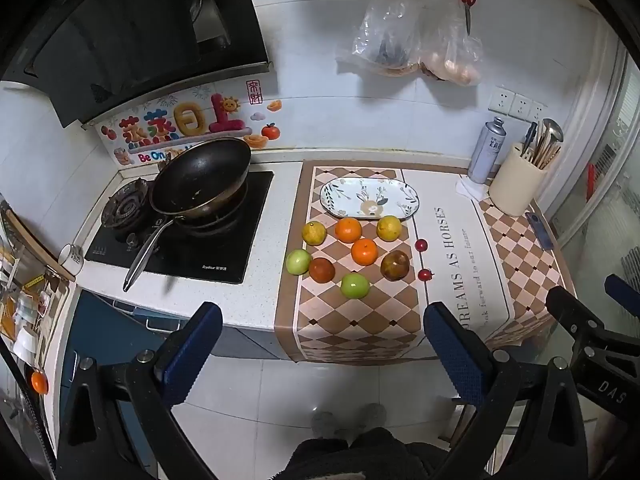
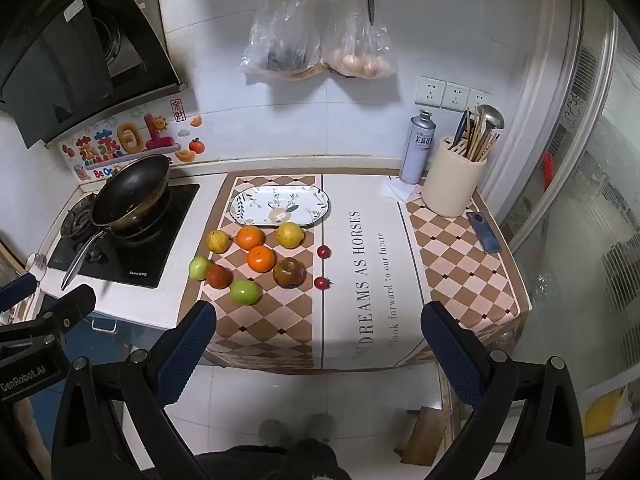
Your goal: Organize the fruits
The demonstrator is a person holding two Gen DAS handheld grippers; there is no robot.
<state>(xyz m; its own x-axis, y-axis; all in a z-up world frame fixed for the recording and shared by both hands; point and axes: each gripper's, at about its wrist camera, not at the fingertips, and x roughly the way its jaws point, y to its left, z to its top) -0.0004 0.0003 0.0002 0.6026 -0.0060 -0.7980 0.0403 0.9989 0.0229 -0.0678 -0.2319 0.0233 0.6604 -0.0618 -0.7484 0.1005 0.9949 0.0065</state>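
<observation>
Left tool point(image 1: 322, 344) spread | right tool point(image 2: 318, 344) spread | plate point(image 2: 280, 205) long axis left-right, behind fruits point(image 2: 260, 259)

"DREAMS AS HORSES" is printed along the white band of the counter mat point(image 2: 360, 280), with "look forward to our future" in smaller script beside it. "GenRobot.AI" is read on the left gripper's body point(image 2: 24, 376). "Be On" is seen on the colourful wall sticker point(image 1: 180, 128), Chinese characters above it.

White tiled wall point(image 2: 280, 128), black range hood point(image 1: 132, 36), white counter point(image 1: 256, 300), pale tiled floor point(image 2: 320, 396).
</observation>
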